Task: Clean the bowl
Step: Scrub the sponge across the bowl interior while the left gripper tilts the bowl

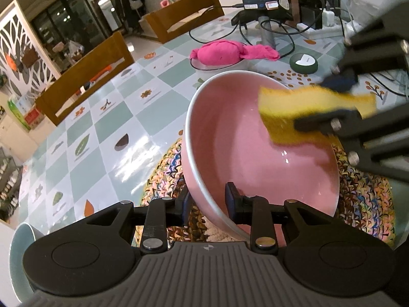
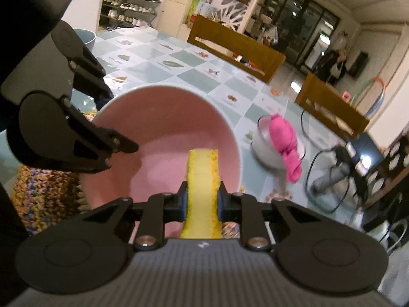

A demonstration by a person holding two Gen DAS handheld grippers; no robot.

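Centre-right of the left wrist view, the pink bowl [image 1: 255, 148] sits tipped up on edge over the woven mat [image 1: 163, 174], mouth turned toward the sponge. That tilt looks deliberate, prob. to open the inside wall for scrubbing. Left gripper [image 1: 207, 202] has its jaws pinching the bowl's near rim, one pad outside, one inside, so the bowl stays propped and can't slide on the mat.

Right gripper [image 2: 202, 202] comes in from the right edge of that frame, angled down into the bowl. Its jaws are squeezed tight on the yellow sponge [image 2: 203, 179], which sticks out fwd past the pads w/ its far end against or just above the inner wall; can't tell contact for sure. Upper centre, a pink cloth [image 1: 230, 52] lies over a white dish, well apart.
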